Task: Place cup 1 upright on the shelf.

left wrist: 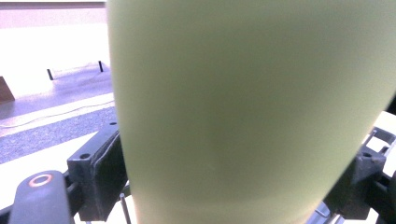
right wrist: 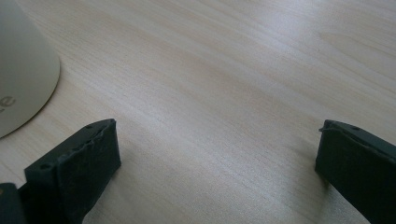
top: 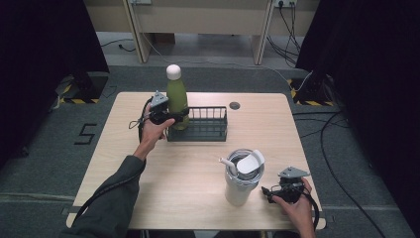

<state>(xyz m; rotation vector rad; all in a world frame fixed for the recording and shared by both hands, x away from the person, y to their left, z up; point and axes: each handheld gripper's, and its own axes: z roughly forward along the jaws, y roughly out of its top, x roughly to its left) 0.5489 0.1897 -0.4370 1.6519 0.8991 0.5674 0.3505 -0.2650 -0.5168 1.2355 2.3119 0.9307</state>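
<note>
A green bottle (top: 177, 96) with a white cap stands upright at the left end of a black wire basket (top: 208, 130) on the wooden table (top: 198, 168). My left gripper (top: 178, 117) is shut on the bottle's lower body. In the left gripper view the green bottle (left wrist: 243, 107) sits between both pads (left wrist: 105, 170) of the left gripper (left wrist: 229, 177). A white tumbler (top: 241, 178) with a lid and straw stands at the front right. My right gripper (top: 268, 192) rests open just right of it. In the right gripper view the right gripper (right wrist: 217, 149) has bare table between its jaws, with the tumbler (right wrist: 23, 70) at the left edge.
A small dark round grommet (top: 235, 105) is set in the table behind the basket. Cables run over the grey floor (top: 327, 129) to the right of the table. Desk legs and a socket strip stand at the back.
</note>
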